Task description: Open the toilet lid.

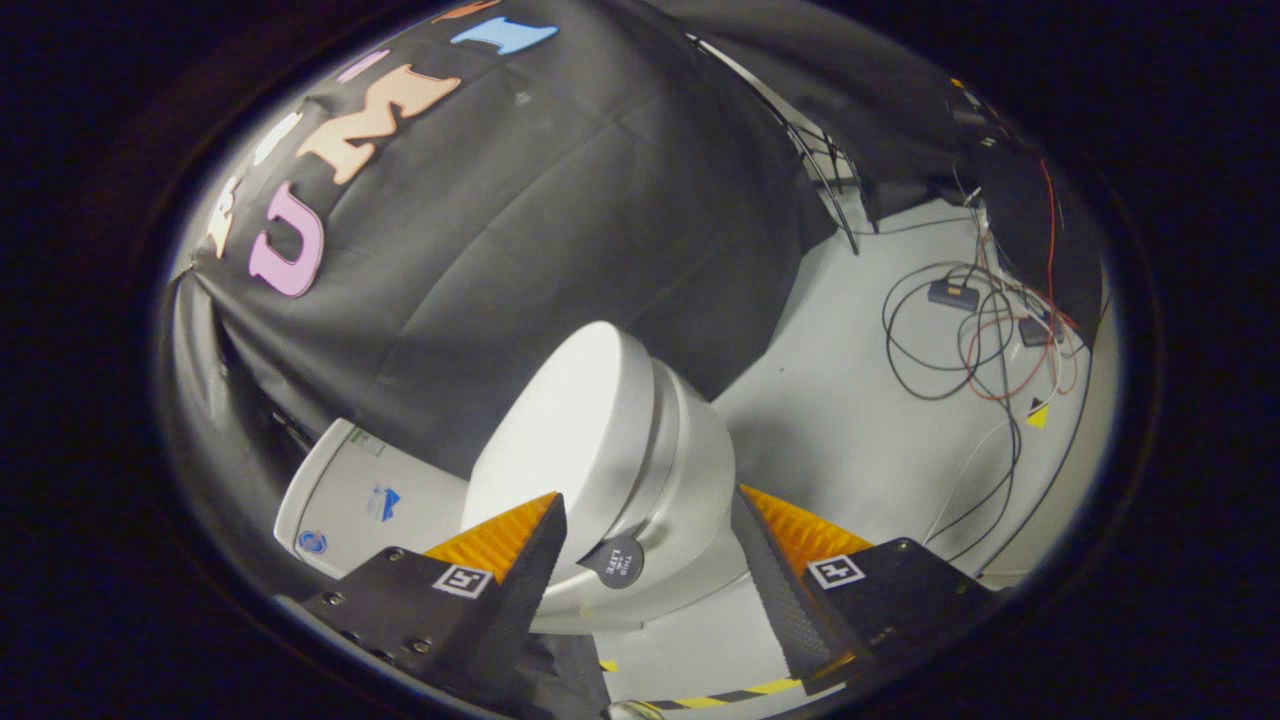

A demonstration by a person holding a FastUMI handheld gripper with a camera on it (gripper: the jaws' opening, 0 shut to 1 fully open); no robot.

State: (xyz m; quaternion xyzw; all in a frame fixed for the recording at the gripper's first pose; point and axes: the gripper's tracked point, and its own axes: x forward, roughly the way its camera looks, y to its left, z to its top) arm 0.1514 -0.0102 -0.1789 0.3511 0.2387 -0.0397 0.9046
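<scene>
A white toilet (690,470) stands on the pale floor just ahead of my fingers, seen tilted. Its smooth white lid (560,430) lies shut over the bowl, with the cistern (360,495) behind it against the black cloth wall. A small round dark tab (613,560) sticks out at the lid's front rim, between my two fingers. My gripper (650,515) is open, the fingers wide apart on either side of the bowl's front, touching nothing that I can see.
Black and red cables (960,340) with small boxes lie tangled on the floor to the right of the toilet. A strip of yellow-and-black tape (720,695) runs along the floor near me. The black cloth wall (560,200) closes in behind the toilet.
</scene>
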